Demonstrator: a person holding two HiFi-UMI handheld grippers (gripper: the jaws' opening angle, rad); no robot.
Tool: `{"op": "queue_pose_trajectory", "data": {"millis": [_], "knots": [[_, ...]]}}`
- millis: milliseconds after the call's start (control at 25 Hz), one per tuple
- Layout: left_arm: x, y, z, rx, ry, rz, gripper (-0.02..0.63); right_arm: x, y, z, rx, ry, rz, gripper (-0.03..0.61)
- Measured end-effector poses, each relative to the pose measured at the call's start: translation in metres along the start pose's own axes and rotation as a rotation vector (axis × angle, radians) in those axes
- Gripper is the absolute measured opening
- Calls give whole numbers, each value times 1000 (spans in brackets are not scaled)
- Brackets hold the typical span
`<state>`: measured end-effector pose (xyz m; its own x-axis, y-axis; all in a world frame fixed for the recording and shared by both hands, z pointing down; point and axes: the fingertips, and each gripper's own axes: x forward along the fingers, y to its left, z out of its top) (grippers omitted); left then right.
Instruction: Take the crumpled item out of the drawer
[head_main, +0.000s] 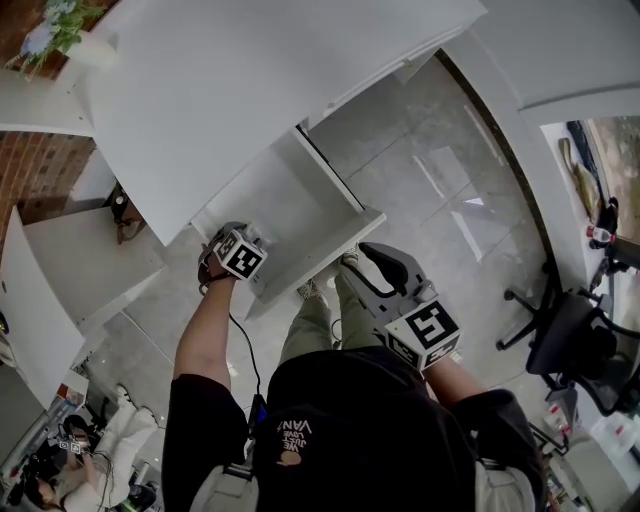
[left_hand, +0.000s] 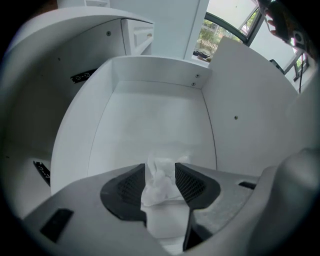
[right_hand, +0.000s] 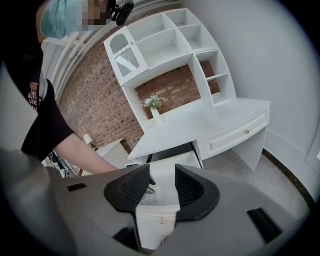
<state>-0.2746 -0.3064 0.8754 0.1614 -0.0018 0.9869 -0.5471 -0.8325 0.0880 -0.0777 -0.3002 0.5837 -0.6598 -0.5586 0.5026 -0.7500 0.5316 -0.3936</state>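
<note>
A crumpled white paper (left_hand: 161, 182) is pinched between the dark pads of my left gripper (left_hand: 160, 172), just above the bare white floor of the open drawer (left_hand: 150, 120). From the head view, the left gripper (head_main: 228, 240) is inside the drawer (head_main: 290, 215), which is pulled out from under the white desk (head_main: 250, 90); the paper is hidden there. My right gripper (head_main: 372, 252) hangs over the floor to the right of the drawer's front. Its jaws (right_hand: 162, 175) stand a little apart with nothing between them, facing the desk and the open drawer (right_hand: 170, 159).
A closed drawer (right_hand: 240, 135) sits at the desk's right end. A shelf hutch (right_hand: 170, 45) and a vase of flowers (right_hand: 154, 107) stand on the desk against a brick wall. An office chair (head_main: 570, 340) is on the grey floor at right. The person's feet (head_main: 320, 290) are by the drawer front.
</note>
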Motion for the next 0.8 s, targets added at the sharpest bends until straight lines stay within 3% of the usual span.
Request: {"op": "queue_pose_trajectory", "data": {"millis": [200,360,480,680,800], "knots": [[11,4,-5,18,68,-7,169,-1,-12,4,9,71,-27,141],[16,4,-10,63,135,-5,169,-2,-19,4,17,-12,-11,141],[19,4,-13,89,171,4,166,-3,-22,2,21,-15,-16,141],[18,2,-14,147,186,7,96,-4,-23,-1,23,-5,-21,141],[16,4,-12,135,160,17,47,-6,-25,-5,18,20,-37,141]]}}
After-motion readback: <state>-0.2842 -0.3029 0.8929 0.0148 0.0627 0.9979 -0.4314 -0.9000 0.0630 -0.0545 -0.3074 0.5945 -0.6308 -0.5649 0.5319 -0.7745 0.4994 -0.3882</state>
